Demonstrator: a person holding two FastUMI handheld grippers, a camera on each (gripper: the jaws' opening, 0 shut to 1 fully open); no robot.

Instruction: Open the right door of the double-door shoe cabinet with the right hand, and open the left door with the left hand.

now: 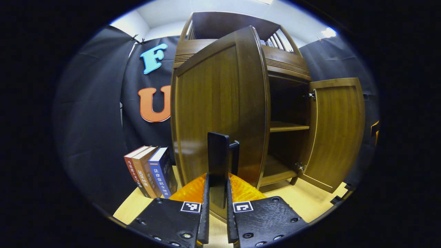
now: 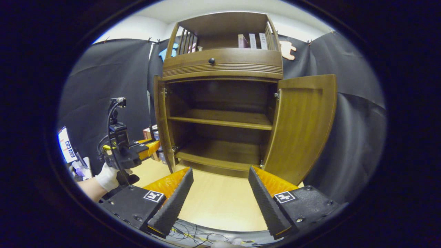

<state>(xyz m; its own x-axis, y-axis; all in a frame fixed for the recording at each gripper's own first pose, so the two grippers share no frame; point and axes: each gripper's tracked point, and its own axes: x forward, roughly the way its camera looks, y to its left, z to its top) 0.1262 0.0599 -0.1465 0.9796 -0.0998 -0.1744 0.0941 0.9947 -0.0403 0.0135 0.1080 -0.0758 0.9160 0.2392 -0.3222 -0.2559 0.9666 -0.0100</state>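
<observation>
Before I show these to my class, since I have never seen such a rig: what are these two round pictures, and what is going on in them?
Each picture comes from a camera riding on a hand-held two-finger gripper, looking along its fingers. No robot arm: a person holds both tools.

In the left gripper view, the left gripper is shut on the handle of the cabinet's left door, which stands swung open. Books lean beside it on the table.

In the right gripper view, the right gripper hangs open, holding nothing, before the cabinet. The right door is open, and the shelves look bare. At far left you see the person's gloved hand with the other tool.
</observation>
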